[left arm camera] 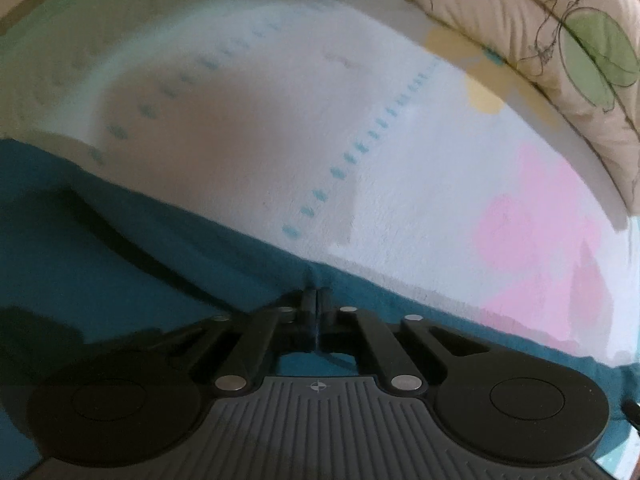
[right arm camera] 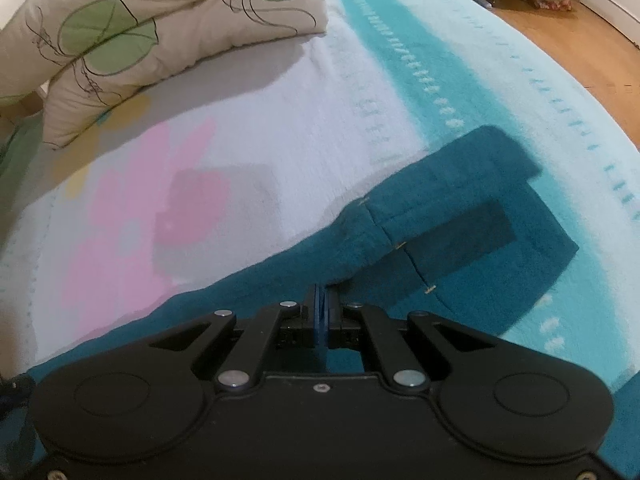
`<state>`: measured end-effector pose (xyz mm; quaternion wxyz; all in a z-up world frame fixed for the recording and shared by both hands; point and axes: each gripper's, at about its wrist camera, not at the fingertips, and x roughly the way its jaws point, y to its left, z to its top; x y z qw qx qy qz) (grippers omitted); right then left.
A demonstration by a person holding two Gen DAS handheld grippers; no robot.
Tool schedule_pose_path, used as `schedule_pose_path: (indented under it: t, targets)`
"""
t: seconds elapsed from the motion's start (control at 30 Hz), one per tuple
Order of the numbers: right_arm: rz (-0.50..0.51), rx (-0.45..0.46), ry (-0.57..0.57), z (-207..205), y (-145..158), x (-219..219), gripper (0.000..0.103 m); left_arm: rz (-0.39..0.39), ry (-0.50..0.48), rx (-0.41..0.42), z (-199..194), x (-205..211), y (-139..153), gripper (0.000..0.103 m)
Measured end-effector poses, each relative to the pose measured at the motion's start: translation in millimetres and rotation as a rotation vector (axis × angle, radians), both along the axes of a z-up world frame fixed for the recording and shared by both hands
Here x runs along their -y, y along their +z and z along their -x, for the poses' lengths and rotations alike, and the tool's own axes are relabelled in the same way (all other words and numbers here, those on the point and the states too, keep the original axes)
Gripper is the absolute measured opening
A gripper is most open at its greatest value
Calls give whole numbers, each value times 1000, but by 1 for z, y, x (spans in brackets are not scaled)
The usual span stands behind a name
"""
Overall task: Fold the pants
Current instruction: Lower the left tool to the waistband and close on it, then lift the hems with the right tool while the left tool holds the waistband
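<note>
Left wrist view: left tongs (left arm camera: pixel 317 294) pinched on the teal pants (left arm camera: pixel 120 248) edge, lying on the bed (left arm camera: pixel 280 120); right wrist view: right tongs (right arm camera: pixel 322 294) clamped on pants (right arm camera: pixel 460 216) fabric near a pillow (right arm camera: pixel 140 28).

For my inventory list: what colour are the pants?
Dark teal pants, clearest in the right wrist view.

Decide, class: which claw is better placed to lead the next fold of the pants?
Probably right: the right claw pinches the pants by the waistband corner. The left claw grips a plain edge.
</note>
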<state>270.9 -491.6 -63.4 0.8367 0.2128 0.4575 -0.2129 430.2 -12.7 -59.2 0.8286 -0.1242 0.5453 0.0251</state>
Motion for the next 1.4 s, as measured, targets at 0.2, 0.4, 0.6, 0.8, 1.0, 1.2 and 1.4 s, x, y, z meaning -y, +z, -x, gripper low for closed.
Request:
schedule_pose_path:
  t: [0.2, 0.4, 0.6, 0.8, 1.0, 1.2, 1.4]
  targets:
    - [-1, 50, 6, 24, 33, -6, 5, -51, -35, 96, 30, -11, 46, 0]
    - [-43, 92, 21, 75, 70, -18, 5, -67, -83, 142, 83, -27, 88, 0]
    - [-29, 62, 34, 129, 75, -32, 5, -84, -184, 102, 125, -34, 83, 1]
    - [-75, -9, -2, 140, 39, -33, 5, -12, -120, 6, 115, -43, 59, 3]
    - [-83, 2, -12, 139, 39, -28, 5, -49, -116, 15, 119, -46, 41, 4]
    - [-92, 20, -13, 149, 41, -27, 5, 65, -81, -24, 123, -55, 20, 4]
    - [-95, 14, -7, 148, 39, -26, 5, 177, -47, -29, 123, -69, 8, 4]
